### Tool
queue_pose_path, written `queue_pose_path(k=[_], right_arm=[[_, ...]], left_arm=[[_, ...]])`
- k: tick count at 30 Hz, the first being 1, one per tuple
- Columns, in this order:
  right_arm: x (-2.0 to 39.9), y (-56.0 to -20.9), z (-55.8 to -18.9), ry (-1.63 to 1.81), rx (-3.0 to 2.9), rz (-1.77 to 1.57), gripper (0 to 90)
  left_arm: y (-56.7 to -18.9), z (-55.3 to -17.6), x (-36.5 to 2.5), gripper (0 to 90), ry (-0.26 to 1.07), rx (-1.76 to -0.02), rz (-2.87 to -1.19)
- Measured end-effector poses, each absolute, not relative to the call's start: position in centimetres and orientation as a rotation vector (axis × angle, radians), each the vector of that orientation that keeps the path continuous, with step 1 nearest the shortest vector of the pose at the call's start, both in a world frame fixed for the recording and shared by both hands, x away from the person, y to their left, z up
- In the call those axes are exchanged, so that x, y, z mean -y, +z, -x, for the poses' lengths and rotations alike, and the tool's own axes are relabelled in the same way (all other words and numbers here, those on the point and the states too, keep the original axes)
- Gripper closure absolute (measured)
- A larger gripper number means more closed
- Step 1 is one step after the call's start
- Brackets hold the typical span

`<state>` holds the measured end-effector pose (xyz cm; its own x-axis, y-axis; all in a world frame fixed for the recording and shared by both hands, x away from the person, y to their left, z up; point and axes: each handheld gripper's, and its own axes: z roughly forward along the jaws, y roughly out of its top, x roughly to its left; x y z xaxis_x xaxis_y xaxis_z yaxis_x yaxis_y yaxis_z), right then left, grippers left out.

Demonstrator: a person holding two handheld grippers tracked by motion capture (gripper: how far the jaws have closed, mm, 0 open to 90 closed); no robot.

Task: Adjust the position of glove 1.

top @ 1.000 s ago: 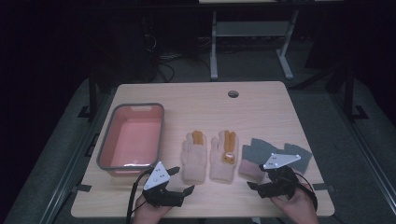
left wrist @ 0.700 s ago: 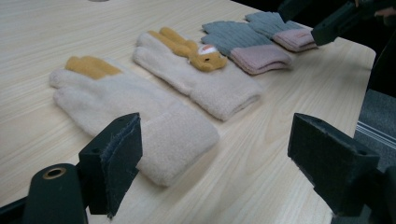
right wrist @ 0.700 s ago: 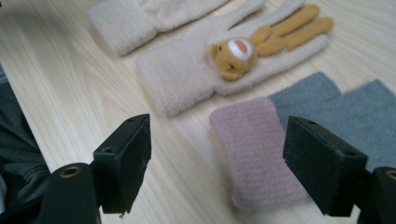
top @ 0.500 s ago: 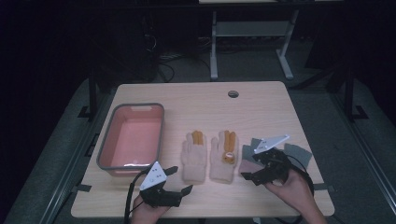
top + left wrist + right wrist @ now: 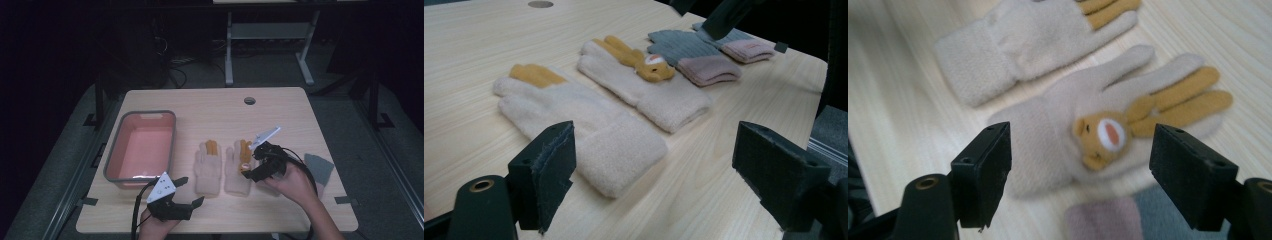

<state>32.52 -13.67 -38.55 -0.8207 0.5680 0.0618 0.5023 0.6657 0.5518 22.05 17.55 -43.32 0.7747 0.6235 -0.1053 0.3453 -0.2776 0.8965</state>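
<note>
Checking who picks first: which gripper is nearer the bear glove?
Right. The right gripper hangs over the bear glove, jaws open around its bear face. The left gripper sits at the table's near edge, nearer the plain glove.

We look down on the tabletop (image 5: 210, 105) from above; both tool cameras sit low and close, sharing the cream gloves (image 5: 589, 125).

No readable text, label, brand, number or sign appears anywhere in these views. The cream glove with the animal face (image 5: 1098, 135) carries a stitched face but no lettering, and the pink tub (image 5: 142, 147) shows none either.
</note>
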Motion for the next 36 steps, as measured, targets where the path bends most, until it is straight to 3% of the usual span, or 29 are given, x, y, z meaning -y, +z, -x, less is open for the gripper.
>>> queue_pose_path(k=[9, 18, 36], right_arm=[[12.1, -39.9, -34.6, 0.800, -2.800, -0.866, 27.1], [11.0, -43.2, -36.6, 0.610, -2.850, -0.950, 47.0], [11.3, -43.4, -36.2, 0.592, -2.808, -0.952, 60.6]], left_arm=[[-43.4, -22.1, -17.5, 17.7, 0.317, -0.741, -1.906], [-43.4, -22.1, -17.4, 17.8, 0.314, -0.742, -1.904], [-43.5, -22.1, -17.4, 17.8, 0.309, -0.749, -1.896]])
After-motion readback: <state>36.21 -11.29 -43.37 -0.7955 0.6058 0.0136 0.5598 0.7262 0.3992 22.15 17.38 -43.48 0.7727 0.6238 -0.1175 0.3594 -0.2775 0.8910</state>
